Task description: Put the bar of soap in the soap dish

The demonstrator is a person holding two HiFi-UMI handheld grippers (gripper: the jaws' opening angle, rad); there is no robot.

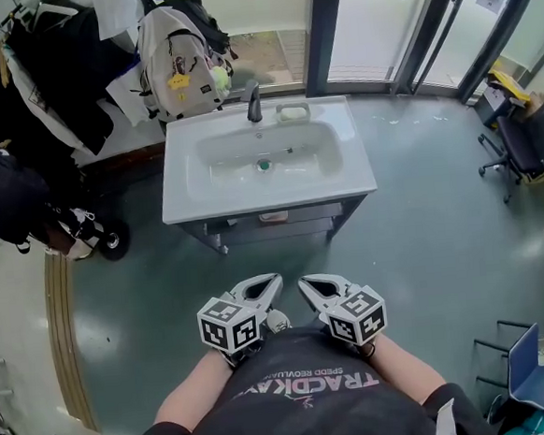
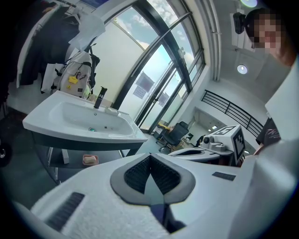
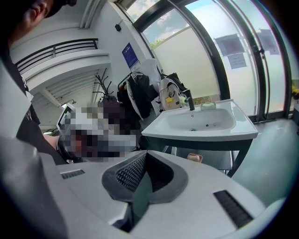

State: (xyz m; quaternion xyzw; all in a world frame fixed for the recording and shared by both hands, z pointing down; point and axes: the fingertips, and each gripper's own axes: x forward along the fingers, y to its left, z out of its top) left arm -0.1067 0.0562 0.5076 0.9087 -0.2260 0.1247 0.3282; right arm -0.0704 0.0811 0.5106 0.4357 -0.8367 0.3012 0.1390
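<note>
A white washbasin [image 1: 181, 195] stands ahead of me on a dark frame. On its back rim, right of the black tap [image 1: 255, 103], sits a pale soap dish [image 1: 292, 113] [image 2: 111, 111] [image 3: 208, 106]. On the shelf under the basin lies a pinkish bar of soap [image 1: 274, 217] [image 2: 90, 159] [image 3: 195, 158], in a small pink tray. Both grippers are low in the head view, close to my body and well short of the basin. My left gripper [image 1: 273, 280] [image 2: 150, 158] is shut with nothing in it. So is my right gripper [image 1: 305, 281] [image 3: 145, 155].
Coats, bags and a white backpack [image 1: 180, 64] hang left of the basin. Glass doors [image 1: 407, 23] run along the back. An office chair [image 1: 519, 145] stands at the right. Green floor [image 1: 424, 247] lies between me and the basin.
</note>
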